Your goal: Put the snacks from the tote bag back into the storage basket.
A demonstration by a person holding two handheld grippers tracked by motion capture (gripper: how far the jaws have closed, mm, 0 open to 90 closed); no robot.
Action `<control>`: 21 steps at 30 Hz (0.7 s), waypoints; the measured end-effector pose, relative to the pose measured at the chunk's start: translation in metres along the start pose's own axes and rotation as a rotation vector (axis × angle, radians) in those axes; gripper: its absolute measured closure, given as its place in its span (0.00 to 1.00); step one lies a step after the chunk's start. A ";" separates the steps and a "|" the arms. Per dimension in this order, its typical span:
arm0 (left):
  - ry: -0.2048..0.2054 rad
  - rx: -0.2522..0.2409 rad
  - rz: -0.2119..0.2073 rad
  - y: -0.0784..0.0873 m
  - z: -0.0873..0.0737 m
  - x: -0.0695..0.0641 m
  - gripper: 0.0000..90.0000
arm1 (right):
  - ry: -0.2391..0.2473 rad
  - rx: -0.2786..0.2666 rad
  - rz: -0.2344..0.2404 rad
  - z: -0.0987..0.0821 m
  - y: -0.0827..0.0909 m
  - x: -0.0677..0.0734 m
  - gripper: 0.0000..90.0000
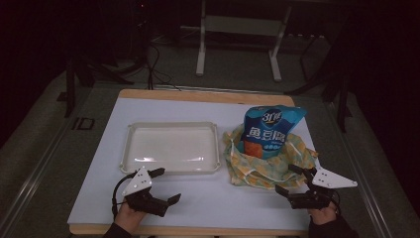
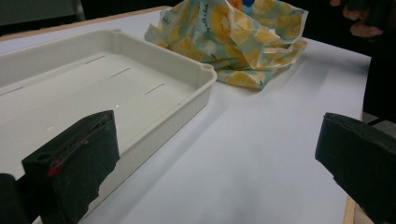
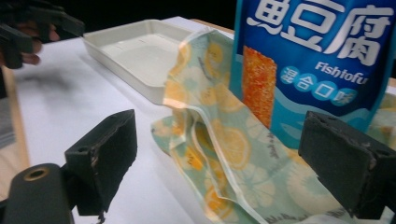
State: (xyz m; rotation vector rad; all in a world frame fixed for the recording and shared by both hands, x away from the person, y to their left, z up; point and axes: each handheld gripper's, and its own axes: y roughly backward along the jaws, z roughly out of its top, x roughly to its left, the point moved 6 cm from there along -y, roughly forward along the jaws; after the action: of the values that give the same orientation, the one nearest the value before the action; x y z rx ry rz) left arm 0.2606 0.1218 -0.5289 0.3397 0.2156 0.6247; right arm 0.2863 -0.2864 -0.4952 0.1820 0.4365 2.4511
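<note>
Snack bag (image 1: 271, 130) stands inside lemon-print bag (image 1: 257, 166); white tray (image 1: 130, 133) empty; both grippers' jaws spread wide.

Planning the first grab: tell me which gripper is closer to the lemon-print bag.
The right gripper: its open jaws sit at the lemon-print bag's edge, while the left gripper is beside the white tray.

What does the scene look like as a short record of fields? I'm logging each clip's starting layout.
surface: white table
tray: white tray, empty, left of centre
bag: lemon-print bag, crumpled, right of the tray
snack: blue Fishtofu packet, upright in the bag
left gripper: open, near the tray's front edge
right gripper: open, facing the bag's near edge
</note>
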 end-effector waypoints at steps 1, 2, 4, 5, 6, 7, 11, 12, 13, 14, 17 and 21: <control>-0.001 0.010 -0.010 -0.001 0.000 -0.001 0.00 | 0.004 0.009 0.003 0.000 0.001 0.001 0.13; 0.014 0.013 -0.036 -0.001 -0.001 -0.003 0.00 | 0.001 0.020 0.009 0.000 0.001 0.002 0.13; 0.027 0.019 -0.050 -0.002 -0.001 -0.003 0.00 | 0.002 0.027 0.014 -0.001 0.002 0.002 0.13; 0.050 0.016 -0.057 -0.002 -0.001 -0.002 0.00 | 0.004 0.030 0.013 -0.001 0.002 0.002 0.13; 0.073 0.031 -0.075 -0.003 -0.002 -0.002 0.00 | -0.008 0.035 0.022 -0.002 0.003 0.002 0.12; 0.081 0.041 -0.073 -0.004 -0.002 -0.002 0.00 | -0.009 0.032 0.018 -0.002 0.004 0.003 0.12; 0.069 0.062 -0.071 -0.005 -0.003 -0.004 0.00 | -0.002 0.044 0.001 -0.002 0.006 0.004 0.12; 0.020 0.057 -0.088 -0.005 -0.001 -0.009 0.00 | -0.003 0.009 0.010 -0.001 0.010 0.005 0.12; 0.021 0.061 -0.094 -0.006 0.001 -0.010 0.00 | -0.007 0.005 0.014 -0.001 0.011 0.005 0.12; 0.025 0.057 -0.117 -0.007 0.002 -0.010 0.00 | -0.010 0.005 0.025 -0.001 0.012 0.005 0.12; 0.038 0.060 -0.133 -0.012 0.006 -0.011 0.00 | -0.006 0.005 0.019 -0.001 0.013 0.003 0.12; 0.051 0.092 -0.174 -0.021 0.009 -0.015 0.00 | -0.008 0.032 0.016 -0.001 0.012 0.001 0.12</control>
State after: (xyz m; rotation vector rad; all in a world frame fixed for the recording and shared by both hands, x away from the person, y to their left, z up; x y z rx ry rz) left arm 0.2625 0.0943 -0.5276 0.3899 0.3196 0.4532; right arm 0.2787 -0.2951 -0.4924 0.2090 0.4727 2.4590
